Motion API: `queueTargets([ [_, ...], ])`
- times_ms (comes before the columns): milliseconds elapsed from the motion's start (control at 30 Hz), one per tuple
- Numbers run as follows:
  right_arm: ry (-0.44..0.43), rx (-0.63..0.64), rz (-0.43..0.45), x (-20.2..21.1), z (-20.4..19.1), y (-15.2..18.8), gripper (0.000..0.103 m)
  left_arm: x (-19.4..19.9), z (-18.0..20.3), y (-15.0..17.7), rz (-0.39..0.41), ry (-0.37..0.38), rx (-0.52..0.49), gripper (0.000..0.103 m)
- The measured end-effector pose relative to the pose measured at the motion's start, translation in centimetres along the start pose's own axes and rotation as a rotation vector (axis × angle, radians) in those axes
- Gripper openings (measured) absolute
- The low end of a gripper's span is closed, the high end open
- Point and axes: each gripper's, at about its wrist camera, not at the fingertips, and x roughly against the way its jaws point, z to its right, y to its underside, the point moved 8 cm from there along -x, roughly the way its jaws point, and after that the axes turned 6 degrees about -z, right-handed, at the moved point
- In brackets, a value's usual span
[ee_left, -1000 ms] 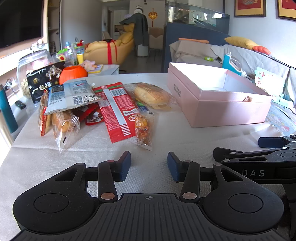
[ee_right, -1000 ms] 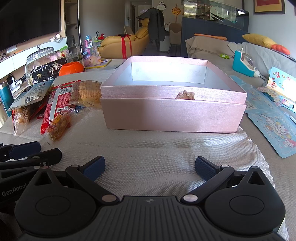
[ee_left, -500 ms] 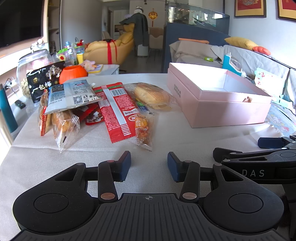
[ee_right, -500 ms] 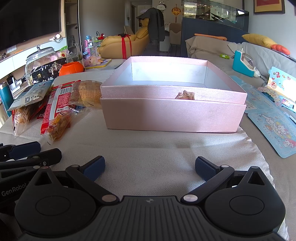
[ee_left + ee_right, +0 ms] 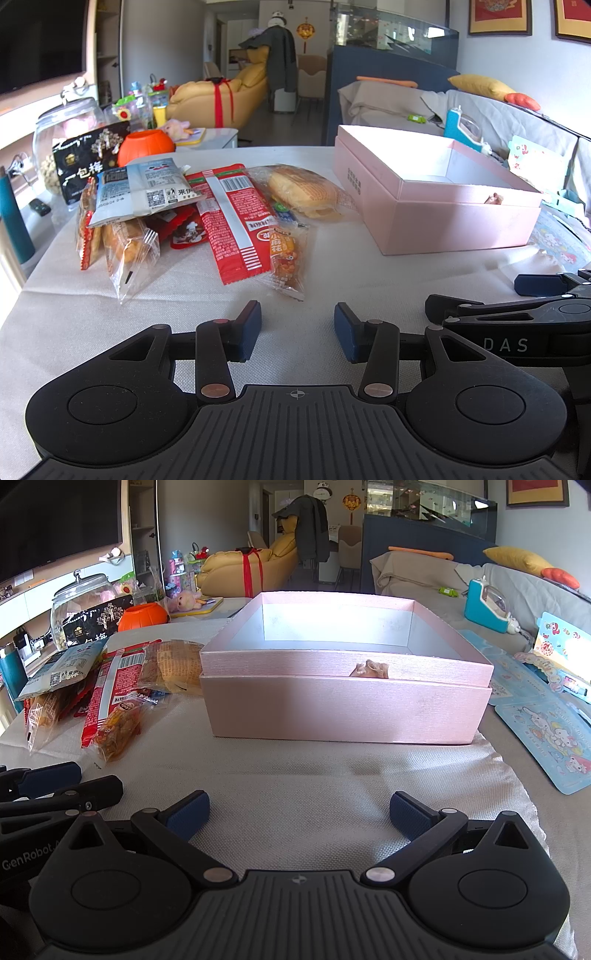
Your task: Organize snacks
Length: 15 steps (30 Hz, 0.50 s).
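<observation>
Ahead of my left gripper (image 5: 297, 325), jaws partly apart and empty, the snack packets (image 5: 236, 218) lie heaped on the cloth-covered table (image 5: 332, 266), a red packet (image 5: 231, 221) nearest. Right of them sits the open pink box (image 5: 343, 709), directly before my right gripper (image 5: 299, 812), which gapes wide, holding nothing. Behind the heap stand a glass jar (image 5: 66, 122) and an orange pumpkin pot (image 5: 146, 146); cartoon sheets (image 5: 554, 734) lie beside the box.

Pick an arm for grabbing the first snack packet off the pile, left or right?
Left, likely. The left gripper faces the snack pile, jaws open and empty, with the orange snack packet just ahead. The right gripper, also open, faces the pink box, the pile off to its left.
</observation>
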Motion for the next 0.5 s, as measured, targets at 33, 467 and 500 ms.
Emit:
queueTargets([
  [33, 0.000, 0.000, 0.000, 0.00, 0.00, 0.00, 0.103, 0.00, 0.00, 0.00, 0.000, 0.000, 0.000, 0.049],
  [467, 0.001, 0.001, 0.000, -0.04, -0.01, -0.04, 0.103, 0.12, 0.11, 0.06, 0.000, -0.002, -0.003, 0.049],
  [500, 0.001, 0.001, -0.001, -0.04, -0.01, -0.04, 0.103, 0.09, 0.08, 0.04, 0.000, -0.002, -0.002, 0.049],
])
